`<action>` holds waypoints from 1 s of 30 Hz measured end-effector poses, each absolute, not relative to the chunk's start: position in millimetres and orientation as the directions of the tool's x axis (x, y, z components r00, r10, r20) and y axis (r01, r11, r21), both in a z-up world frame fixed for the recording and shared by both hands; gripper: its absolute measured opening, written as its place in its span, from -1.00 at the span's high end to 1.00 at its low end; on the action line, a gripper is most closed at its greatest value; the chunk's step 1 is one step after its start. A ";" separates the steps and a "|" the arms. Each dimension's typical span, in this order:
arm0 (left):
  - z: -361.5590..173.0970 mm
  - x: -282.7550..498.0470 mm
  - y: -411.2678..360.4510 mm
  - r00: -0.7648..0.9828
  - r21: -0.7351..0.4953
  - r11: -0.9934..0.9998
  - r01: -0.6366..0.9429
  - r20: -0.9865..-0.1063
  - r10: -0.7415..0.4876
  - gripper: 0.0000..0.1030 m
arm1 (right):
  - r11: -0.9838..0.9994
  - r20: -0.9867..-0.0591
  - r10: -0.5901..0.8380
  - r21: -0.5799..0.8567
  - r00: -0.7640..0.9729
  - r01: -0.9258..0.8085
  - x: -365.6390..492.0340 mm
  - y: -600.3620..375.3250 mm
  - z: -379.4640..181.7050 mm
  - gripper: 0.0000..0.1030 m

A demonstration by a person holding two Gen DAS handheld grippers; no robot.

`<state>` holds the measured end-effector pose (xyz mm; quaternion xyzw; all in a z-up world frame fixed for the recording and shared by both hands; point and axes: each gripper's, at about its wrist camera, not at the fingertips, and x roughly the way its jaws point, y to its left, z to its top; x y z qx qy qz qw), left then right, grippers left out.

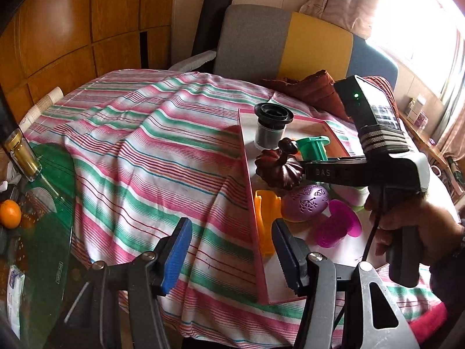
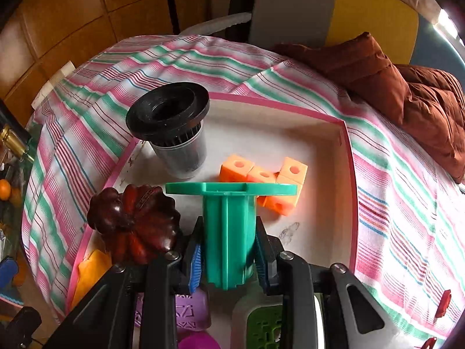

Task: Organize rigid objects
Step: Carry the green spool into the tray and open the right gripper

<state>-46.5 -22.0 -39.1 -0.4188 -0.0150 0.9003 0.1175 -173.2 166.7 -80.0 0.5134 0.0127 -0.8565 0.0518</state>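
Observation:
A shallow pink-rimmed white tray [image 2: 347, 157] lies on the striped cloth. My right gripper [image 2: 228, 257] is shut on a green plastic spool [image 2: 229, 226] and holds it above the tray; it also shows in the left wrist view [image 1: 312, 147]. In the tray are a black-capped clear cup [image 2: 174, 133], orange cubes [image 2: 279, 180], a dark red wooden pumpkin [image 2: 133, 224], a purple egg [image 1: 305, 203], a magenta piece [image 1: 338, 226] and an orange piece [image 1: 266, 221]. My left gripper [image 1: 229, 253] is open and empty over the cloth at the tray's left rim.
The striped tablecloth [image 1: 151, 157] covers a round table. A brown cushion [image 2: 407, 93] lies at the back right. A grey and yellow chair [image 1: 279, 46] stands behind. At the left are stacked paper cups [image 1: 40, 107], a glass bottle [image 1: 23, 157] and an orange [image 1: 10, 213].

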 end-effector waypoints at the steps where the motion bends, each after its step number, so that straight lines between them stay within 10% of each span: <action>1: -39.3 -46.7 -22.2 -0.621 -0.127 -0.972 -0.198 -0.751 0.224 -0.13 | -0.994 -0.882 -0.076 0.033 -0.465 0.101 -172.8 167.0 -79.5 0.44; 30: -32.3 -33.6 -18.3 -0.638 -0.107 -0.972 -0.212 -0.738 0.220 -0.12 | -0.994 -0.848 -0.105 0.094 -0.519 0.047 -147.2 184.0 -57.4 0.27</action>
